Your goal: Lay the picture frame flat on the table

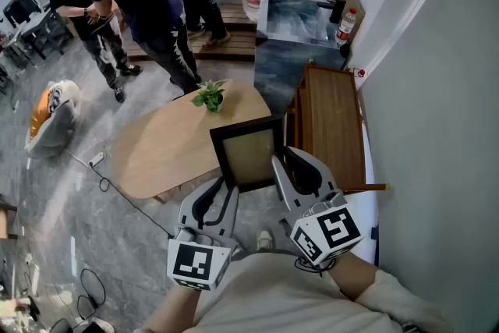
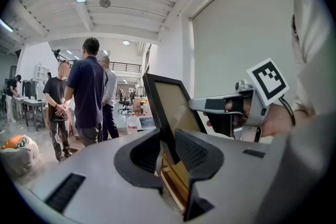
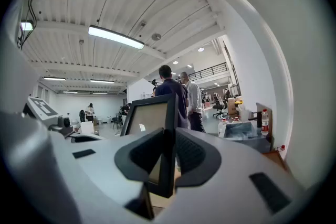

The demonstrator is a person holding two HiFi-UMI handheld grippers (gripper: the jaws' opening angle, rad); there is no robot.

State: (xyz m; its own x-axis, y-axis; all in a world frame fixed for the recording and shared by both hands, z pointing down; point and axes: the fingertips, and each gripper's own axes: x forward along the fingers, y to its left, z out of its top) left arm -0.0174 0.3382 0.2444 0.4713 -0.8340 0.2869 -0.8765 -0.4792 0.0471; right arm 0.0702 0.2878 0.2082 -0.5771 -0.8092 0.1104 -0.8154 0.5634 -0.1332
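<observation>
Near table [image 1: 160,148], picture frame [image 1: 251,154] between both grippers' fingers [image 2: 195,152] [image 3: 195,157]

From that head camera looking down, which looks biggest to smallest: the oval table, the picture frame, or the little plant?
Largest to smallest as they look in the head view:
1. oval table, clearly the biggest.
2. picture frame; it is held up nearer the camera, which probably flatters its size.
3. little plant, the smallest.

black picture frame [image 1: 248,152], tan panel, upright by table [image 1: 168,144] edge
</observation>
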